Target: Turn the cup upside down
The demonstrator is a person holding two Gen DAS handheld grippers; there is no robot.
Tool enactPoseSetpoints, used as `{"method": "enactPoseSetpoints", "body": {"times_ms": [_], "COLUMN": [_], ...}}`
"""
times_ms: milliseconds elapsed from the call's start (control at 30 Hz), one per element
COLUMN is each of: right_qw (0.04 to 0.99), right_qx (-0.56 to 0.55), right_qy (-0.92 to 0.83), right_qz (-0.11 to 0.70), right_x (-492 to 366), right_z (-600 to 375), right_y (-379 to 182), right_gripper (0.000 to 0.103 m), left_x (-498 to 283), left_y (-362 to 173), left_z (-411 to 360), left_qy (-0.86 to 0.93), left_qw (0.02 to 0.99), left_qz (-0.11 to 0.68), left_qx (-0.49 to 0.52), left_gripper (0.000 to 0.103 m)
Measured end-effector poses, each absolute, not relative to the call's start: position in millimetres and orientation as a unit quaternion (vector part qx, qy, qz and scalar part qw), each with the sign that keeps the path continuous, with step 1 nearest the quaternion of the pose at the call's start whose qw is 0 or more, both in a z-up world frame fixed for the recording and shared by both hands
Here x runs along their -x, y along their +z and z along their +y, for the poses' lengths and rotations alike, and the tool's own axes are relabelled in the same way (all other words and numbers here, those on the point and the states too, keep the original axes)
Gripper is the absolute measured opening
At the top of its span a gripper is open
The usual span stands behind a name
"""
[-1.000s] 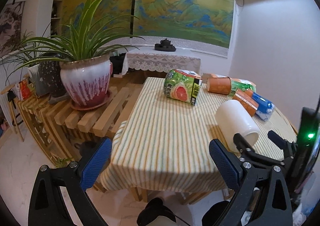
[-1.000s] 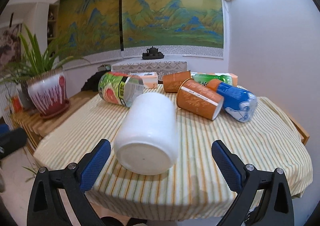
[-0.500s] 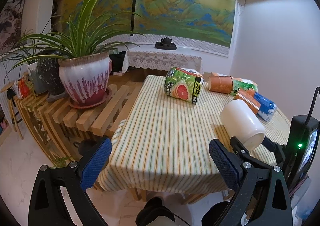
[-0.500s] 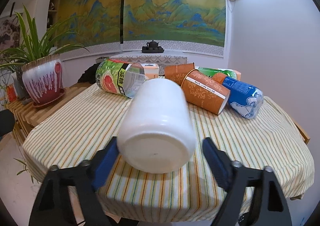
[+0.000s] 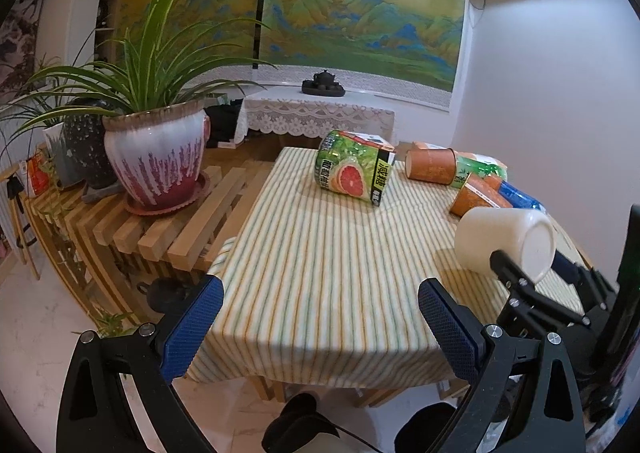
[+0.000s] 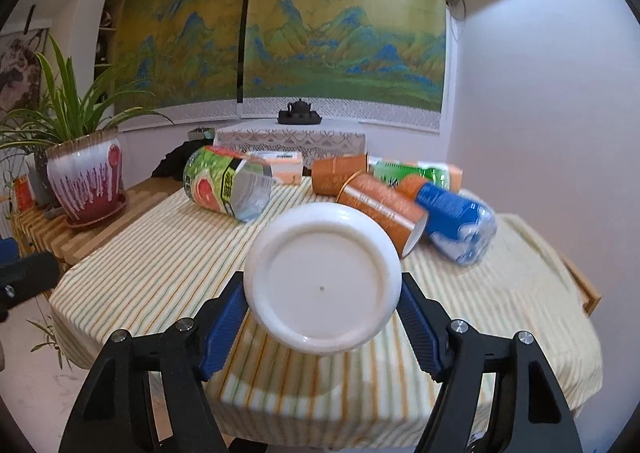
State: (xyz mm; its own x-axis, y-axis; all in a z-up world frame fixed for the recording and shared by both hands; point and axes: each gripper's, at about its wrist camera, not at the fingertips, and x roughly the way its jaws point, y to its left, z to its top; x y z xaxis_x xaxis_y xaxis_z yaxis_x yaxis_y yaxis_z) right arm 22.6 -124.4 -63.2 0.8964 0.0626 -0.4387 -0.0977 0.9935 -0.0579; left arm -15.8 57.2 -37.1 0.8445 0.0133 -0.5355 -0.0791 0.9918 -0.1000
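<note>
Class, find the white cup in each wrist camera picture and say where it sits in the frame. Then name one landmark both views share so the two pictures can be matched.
Left wrist view: the white cup is at the right edge, lying sideways, held in the right gripper.
Right wrist view: the white cup fills the lower centre, base toward the camera, between the blue pads.
Shared landmark: the grapefruit bottle lying on the striped tablecloth.

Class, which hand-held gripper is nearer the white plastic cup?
Right. The right hand-held gripper clamps the white plastic cup by its sides; the left hand-held gripper hangs open off the table's near edge, apart from it.
</note>
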Motion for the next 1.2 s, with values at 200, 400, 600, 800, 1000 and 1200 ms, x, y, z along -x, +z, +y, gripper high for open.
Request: {"method": "enactPoseSetpoints", "body": {"times_ms": [200,400,600,800,1000,1200], "right_qw": [0.974,0.973,0.971,0.968,0.968,0.968], "right_qx": [0.040,0.030,0.015,0.001,0.004,0.007], "right_qy": [0.051,0.063,0.071,0.078,0.077,0.075], "right_qz": [0.216,0.219,0.228,0.239,0.240,0.239], "right_x": [-31.3,-43.3,-61.7,-74.2,-76.3,-75.7], "right_z": [-129.8,-129.3,-132.6,-136.9,-135.7,-135.5], "right_y": [-55.6,-52.3,-50.3,-50.2,-50.8,-49.1], "right_gripper": [0.070,0.070,0.070,0.070,0.070,0.076], "left_x": [12.8,10.0,6.5,2.8,0.4,-0.6], "left_y": [-38.5,-38.9,-39.4,-38.7,-37.4,-36.0], "left_z": [54.4,51.8,47.4,44.6,41.7,39.6], "left_qy": [0.020,0.018,0.015,0.014,0.012,0.012], "left_qw": [0.958,0.957,0.957,0.958,0.959,0.959], "left_qz": [0.280,0.282,0.282,0.281,0.279,0.276], "left_qx": [0.059,0.061,0.059,0.057,0.056,0.054], "left_gripper": [0.100,0.100,0.100,0.100,0.100,0.100]}}
